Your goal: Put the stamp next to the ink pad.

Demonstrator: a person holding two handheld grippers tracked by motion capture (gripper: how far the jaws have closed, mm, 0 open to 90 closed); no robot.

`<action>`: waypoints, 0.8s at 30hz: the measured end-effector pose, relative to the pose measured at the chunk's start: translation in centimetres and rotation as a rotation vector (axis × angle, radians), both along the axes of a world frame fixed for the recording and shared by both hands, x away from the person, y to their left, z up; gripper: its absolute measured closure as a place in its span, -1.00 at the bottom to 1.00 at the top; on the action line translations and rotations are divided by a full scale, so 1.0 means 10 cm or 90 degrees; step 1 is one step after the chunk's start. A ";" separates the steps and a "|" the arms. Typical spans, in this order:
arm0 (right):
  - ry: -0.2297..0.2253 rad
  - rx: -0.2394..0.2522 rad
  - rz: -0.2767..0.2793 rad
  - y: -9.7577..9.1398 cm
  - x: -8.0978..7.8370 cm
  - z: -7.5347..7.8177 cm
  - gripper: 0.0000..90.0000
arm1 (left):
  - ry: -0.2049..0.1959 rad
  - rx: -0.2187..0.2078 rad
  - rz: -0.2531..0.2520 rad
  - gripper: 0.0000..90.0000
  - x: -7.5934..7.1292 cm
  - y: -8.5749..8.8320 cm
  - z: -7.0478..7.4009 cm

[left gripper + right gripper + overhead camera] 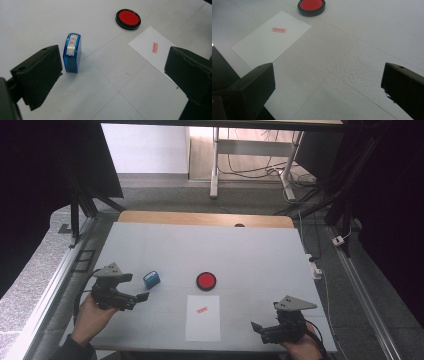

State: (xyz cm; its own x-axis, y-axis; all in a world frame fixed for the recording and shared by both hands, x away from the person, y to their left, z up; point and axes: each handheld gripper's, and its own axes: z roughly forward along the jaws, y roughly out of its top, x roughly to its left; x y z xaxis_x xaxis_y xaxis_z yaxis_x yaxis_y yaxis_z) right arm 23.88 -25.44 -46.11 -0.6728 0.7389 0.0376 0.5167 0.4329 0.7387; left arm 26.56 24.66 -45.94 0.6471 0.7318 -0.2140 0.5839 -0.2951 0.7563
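A blue stamp (151, 279) (72, 52) lies on its side on the white table, free of both grippers. My left gripper (140, 296) (112, 75) sits just left of and nearer than the stamp, jaws open and wide apart, nothing between them. A round red ink pad (205, 281) (128, 19) (311, 6) rests near the table's middle. Below it lies a white sheet of paper (202, 318) (152, 53) (268, 37) with a small red stamped mark (201, 309) (154, 47) (279, 30). My right gripper (259, 330) (328, 85) rests open at the front right, empty.
The white table (260, 255) ends in a wooden strip at the back. A metal rail (55, 285) runs along the left side. Cables and a desk frame (250, 165) stand on the floor beyond.
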 end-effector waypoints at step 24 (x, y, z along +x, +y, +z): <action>0.003 0.008 -0.012 -0.01 0.01 0.00 -1.00 | -0.015 0.023 0.023 -1.00 -0.60 0.20 -0.08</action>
